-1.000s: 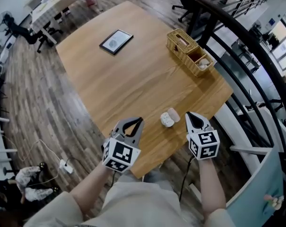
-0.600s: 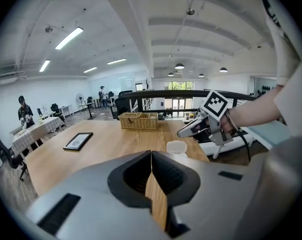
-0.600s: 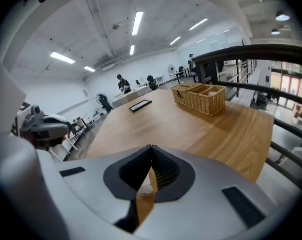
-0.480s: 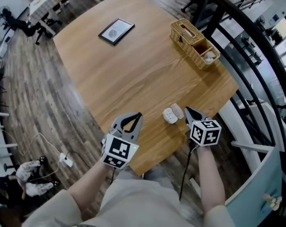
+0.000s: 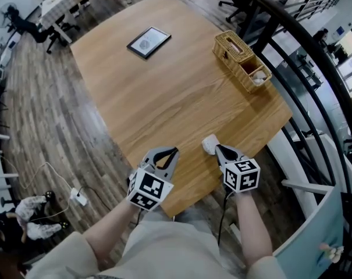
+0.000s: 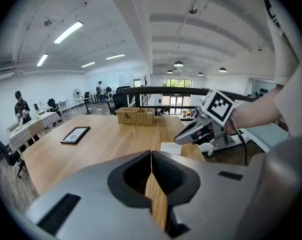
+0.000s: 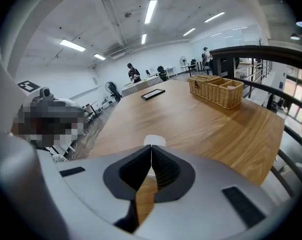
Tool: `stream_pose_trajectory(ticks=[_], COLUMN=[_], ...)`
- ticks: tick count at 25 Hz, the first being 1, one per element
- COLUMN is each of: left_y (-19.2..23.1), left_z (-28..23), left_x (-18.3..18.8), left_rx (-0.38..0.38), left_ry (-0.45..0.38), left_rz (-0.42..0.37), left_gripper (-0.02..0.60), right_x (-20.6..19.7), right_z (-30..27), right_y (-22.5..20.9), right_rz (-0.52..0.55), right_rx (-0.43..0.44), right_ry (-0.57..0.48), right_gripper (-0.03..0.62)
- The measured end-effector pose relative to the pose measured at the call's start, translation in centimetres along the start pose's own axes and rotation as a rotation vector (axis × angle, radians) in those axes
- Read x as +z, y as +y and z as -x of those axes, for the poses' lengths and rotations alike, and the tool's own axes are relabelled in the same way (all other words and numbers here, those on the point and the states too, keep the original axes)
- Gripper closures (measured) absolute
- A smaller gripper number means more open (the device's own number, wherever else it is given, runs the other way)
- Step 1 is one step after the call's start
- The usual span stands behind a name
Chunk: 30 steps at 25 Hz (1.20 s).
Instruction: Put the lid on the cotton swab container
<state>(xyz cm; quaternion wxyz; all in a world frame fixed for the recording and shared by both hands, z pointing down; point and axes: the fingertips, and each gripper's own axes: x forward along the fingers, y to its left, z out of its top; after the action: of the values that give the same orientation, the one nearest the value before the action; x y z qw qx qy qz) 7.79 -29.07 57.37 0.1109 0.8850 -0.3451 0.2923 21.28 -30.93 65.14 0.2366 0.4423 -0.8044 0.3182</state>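
Our right tool [image 7: 151,147] is pressed together with nothing in it. Its tip stops just short of the swab box [image 7: 153,141], which shows as a white rounded piece peeping over the closed tips. We judge that closed, low tips make it easier to line up first and spread only once over the piece we want. In the head view only one white piece is plain beside that tip. We cannot tell whether it is the lid or the body, or whether the other part lies under the tool. So we judge the lid is not yet seated.

Our left tool [image 6: 151,153] is likewise pressed together and empty. It is held to the left of the swab box, a little apart from it, and points the same way. We take it to be placed there to steady the body while the right one brings the lid over.

The swab box sits on the bench [image 5: 164,92], close to the edge nearest us, so both tools reach it easily. Far beyond the swab box stand a basket [image 5: 241,54] to the right and a frame [image 5: 149,42] to the left, both well out of the way.
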Motion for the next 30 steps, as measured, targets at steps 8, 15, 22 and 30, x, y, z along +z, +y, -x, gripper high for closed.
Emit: stream_pose_trajectory(ticks=[8, 15, 22, 30], left_y=[-0.6, -1.0, 0.1, 1.0], left_z=[0.7, 1.5, 5.3, 10.9], left_x=[-1.8, -1.1, 2.2, 7.9], left_rx=[-0.032, -0.030, 0.007, 0.067], left_ry=[0.029, 0.005, -0.070, -0.214], left_rz=[0.003, 0.017, -0.008, -0.034], left_gripper=[0.558, 0.558, 0.558, 0.558], right_x=[-1.8, -1.9, -0.4, 6.5], right_z=[-1.8, -1.7, 1.8, 10.7], right_y=[0.7, 0.5, 3.3, 8.4], right_rz=[0.046, 0.042, 0.063, 0.120], right_rx=[-0.035, -0.032, -0.074, -0.065], right_ry=[0.042, 0.054, 0.017, -0.197], right_gripper=[0.568, 0.568, 0.566, 0.566])
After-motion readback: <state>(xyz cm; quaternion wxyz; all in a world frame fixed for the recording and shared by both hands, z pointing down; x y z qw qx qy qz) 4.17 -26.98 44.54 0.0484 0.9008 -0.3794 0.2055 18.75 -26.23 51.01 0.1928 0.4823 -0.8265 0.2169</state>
